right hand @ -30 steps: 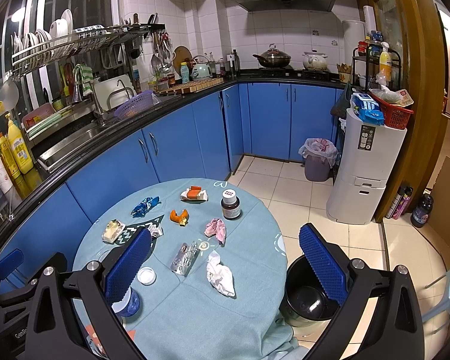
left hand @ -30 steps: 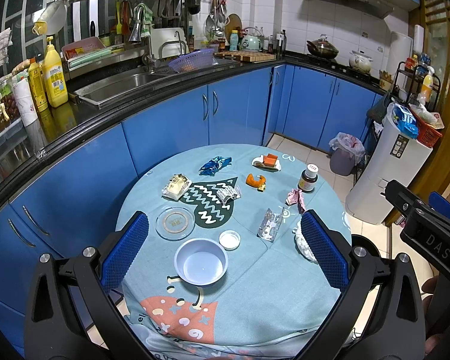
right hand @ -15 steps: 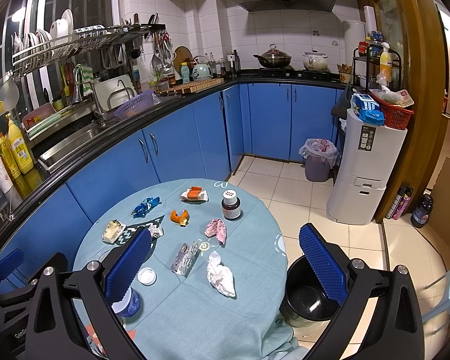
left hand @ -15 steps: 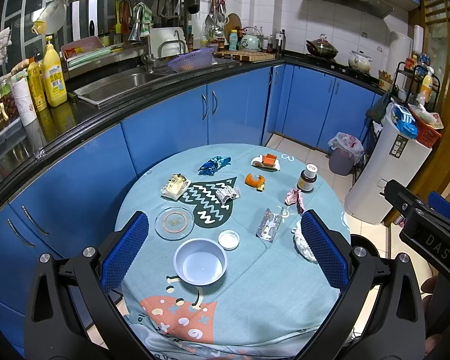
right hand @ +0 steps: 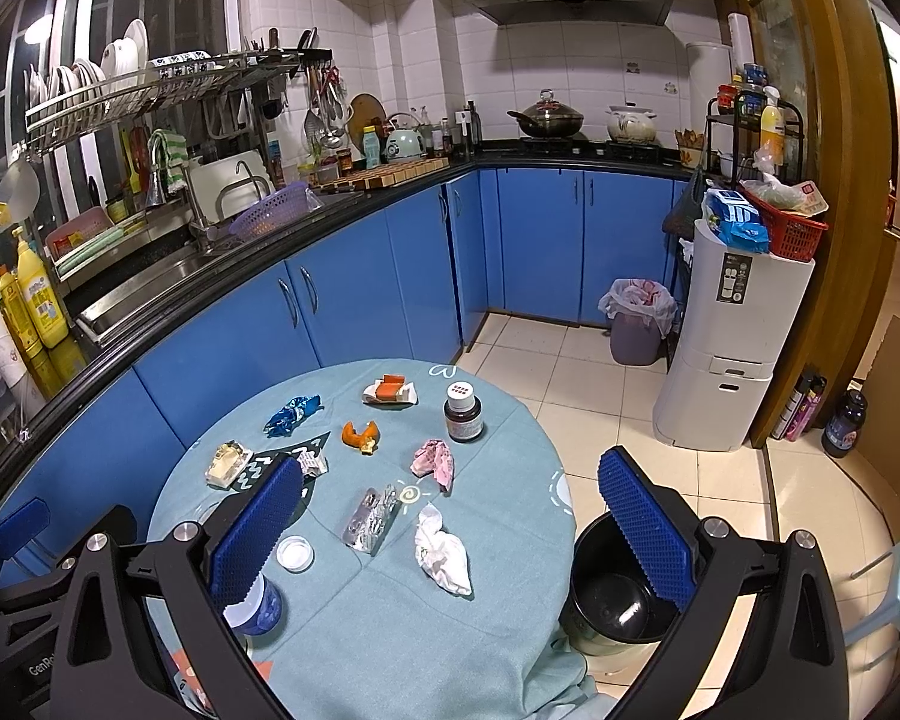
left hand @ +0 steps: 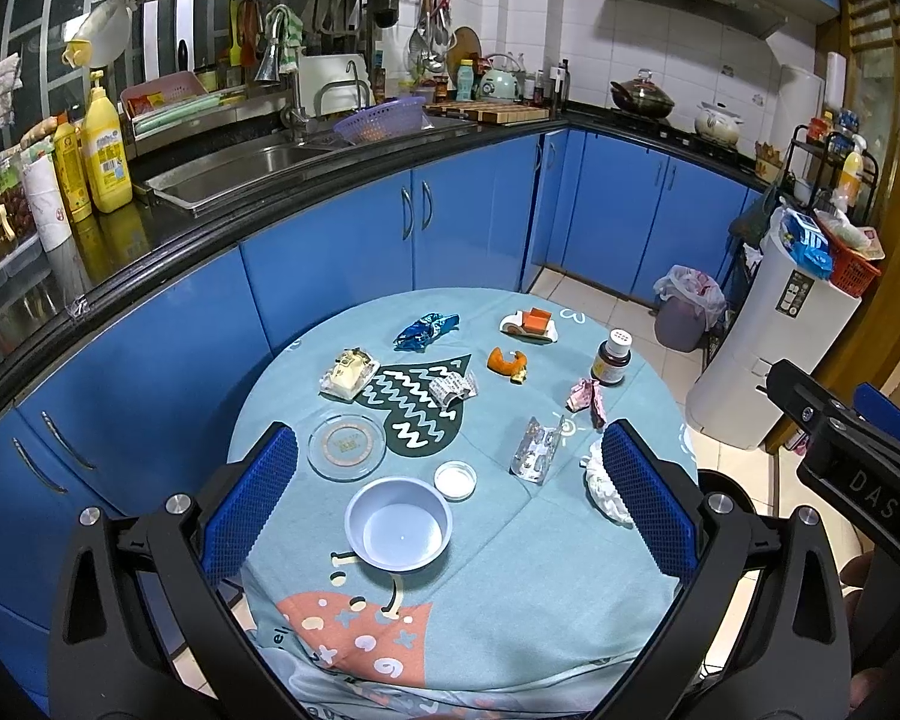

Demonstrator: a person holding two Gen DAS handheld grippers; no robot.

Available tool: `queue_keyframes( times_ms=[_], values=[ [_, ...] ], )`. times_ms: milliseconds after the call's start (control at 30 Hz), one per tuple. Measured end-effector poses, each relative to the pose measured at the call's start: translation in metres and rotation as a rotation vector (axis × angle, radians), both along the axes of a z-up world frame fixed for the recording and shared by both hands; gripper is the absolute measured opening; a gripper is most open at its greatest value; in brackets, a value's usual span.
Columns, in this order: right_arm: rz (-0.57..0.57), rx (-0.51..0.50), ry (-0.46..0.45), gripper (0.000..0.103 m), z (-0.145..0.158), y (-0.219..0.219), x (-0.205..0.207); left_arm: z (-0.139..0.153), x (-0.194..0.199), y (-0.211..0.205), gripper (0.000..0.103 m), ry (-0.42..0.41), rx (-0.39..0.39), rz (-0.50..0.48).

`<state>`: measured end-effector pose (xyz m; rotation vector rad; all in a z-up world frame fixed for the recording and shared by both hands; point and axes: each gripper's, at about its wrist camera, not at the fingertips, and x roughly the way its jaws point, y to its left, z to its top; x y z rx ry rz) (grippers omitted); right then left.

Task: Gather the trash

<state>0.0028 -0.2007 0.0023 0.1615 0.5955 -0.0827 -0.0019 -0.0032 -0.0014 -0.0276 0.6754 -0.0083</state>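
Trash lies on the round table (left hand: 510, 588): a white crumpled tissue (right hand: 443, 553), a pink crumpled paper (right hand: 433, 463), an empty blister pack (right hand: 373, 517), a blue wrapper (left hand: 426, 330), an orange peel (left hand: 507, 363), a yellow wrapper (left hand: 348, 373) and a small crumpled wrapper (left hand: 453, 389). A black bin (right hand: 621, 591) stands on the floor at the table's right edge. My left gripper (left hand: 450, 510) is open and empty above the near side of the table. My right gripper (right hand: 450, 537) is open and empty above the tissue.
A blue bowl (left hand: 398, 522), a small white lid (left hand: 455, 479), a glass coaster (left hand: 346, 445), a brown pill bottle (right hand: 462, 413) and a dish with orange food (right hand: 390, 391) stand on the table. Blue cabinets (right hand: 360, 312) lie behind. A white appliance (right hand: 732, 354) and a lined bin (right hand: 636, 321) stand at right.
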Motion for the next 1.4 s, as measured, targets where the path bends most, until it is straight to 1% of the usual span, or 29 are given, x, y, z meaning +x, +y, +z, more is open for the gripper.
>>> queue_keyframes(
  times_ms=[800, 900, 933, 1100, 1167, 1267, 1400],
  values=[
    [0.001, 0.001, 0.007, 0.097, 0.001, 0.006, 0.003, -0.001, -0.002, -0.008, 0.1, 0.008, -0.002, -0.003],
    [0.001, 0.001, 0.014, 0.097, -0.001, 0.011, 0.005, -0.003, -0.002, -0.012, 0.1, 0.017, -0.006, -0.005],
    [0.002, 0.002, 0.016, 0.097, -0.008, 0.008, 0.006, -0.004, -0.002, -0.011, 0.1, 0.021, -0.007, -0.006],
    [-0.004, 0.0, 0.038, 0.097, -0.015, 0.005, 0.014, -0.016, 0.007, -0.01, 0.1, 0.062, 0.004, -0.015],
    [-0.008, -0.002, 0.055, 0.097, -0.021, 0.003, 0.019, -0.024, 0.014, -0.007, 0.1, 0.093, 0.008, -0.026],
    [-0.001, -0.013, 0.113, 0.097, -0.04, 0.005, 0.032, -0.039, 0.023, -0.001, 0.1, 0.139, 0.018, -0.028],
    [0.017, -0.059, 0.174, 0.097, -0.064, 0.012, 0.047, -0.063, 0.035, 0.013, 0.1, 0.204, 0.013, -0.03]
  ],
)
